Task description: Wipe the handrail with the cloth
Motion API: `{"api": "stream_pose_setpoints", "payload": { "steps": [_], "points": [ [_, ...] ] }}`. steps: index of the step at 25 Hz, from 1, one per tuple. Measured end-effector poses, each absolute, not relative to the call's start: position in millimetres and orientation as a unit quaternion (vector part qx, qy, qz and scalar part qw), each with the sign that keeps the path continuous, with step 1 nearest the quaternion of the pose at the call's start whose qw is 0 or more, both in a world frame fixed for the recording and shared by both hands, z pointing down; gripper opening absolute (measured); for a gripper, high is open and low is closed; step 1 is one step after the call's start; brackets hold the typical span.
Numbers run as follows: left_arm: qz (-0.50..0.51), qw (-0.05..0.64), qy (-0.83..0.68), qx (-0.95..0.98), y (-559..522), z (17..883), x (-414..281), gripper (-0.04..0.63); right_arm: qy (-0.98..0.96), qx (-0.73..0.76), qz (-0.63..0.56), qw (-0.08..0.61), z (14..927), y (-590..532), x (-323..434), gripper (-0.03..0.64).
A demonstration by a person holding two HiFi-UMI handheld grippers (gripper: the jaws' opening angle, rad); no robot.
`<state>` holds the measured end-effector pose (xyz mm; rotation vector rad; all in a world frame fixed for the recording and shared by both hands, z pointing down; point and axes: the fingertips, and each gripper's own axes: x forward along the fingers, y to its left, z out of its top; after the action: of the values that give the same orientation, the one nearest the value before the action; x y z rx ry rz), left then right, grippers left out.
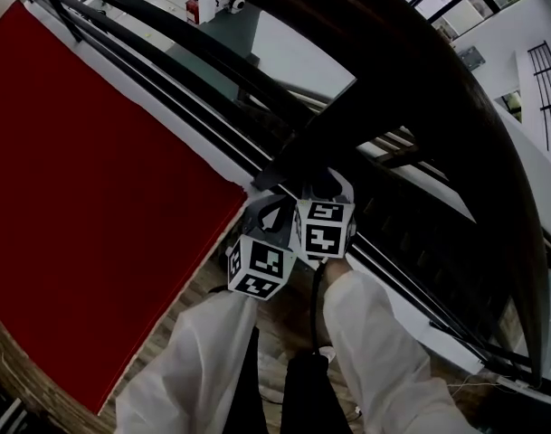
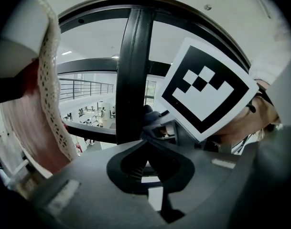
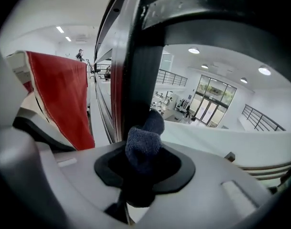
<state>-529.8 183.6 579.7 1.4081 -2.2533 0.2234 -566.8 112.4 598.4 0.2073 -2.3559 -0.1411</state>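
Alongside the red banner (image 1: 94, 197), the left gripper (image 2: 147, 143) has its jaws closed together on nothing, while the right gripper (image 3: 143, 157) just beside it pinches a bunched dark-blue cloth (image 3: 145, 137) close by a black baluster (image 3: 138, 80) under the dark curved handrail (image 1: 420, 89).

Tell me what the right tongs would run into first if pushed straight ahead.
The right tongs, shut on the blue cloth, point at the black post of the railing. The cloth would probably meet that post first, though the gap between them is hard to judge.
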Motion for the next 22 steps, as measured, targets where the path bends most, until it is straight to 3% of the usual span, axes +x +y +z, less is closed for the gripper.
{"api": "stream_pose_setpoints", "payload": {
  "steps": [22],
  "points": [
    [0.090, 0.234, -0.815, 0.523, 181.5, 584.5, -509.1, 0.002, -0.925, 0.081, -0.048, 0.369, 605.1, 95.2, -533.9, 0.104]
  ]
}}
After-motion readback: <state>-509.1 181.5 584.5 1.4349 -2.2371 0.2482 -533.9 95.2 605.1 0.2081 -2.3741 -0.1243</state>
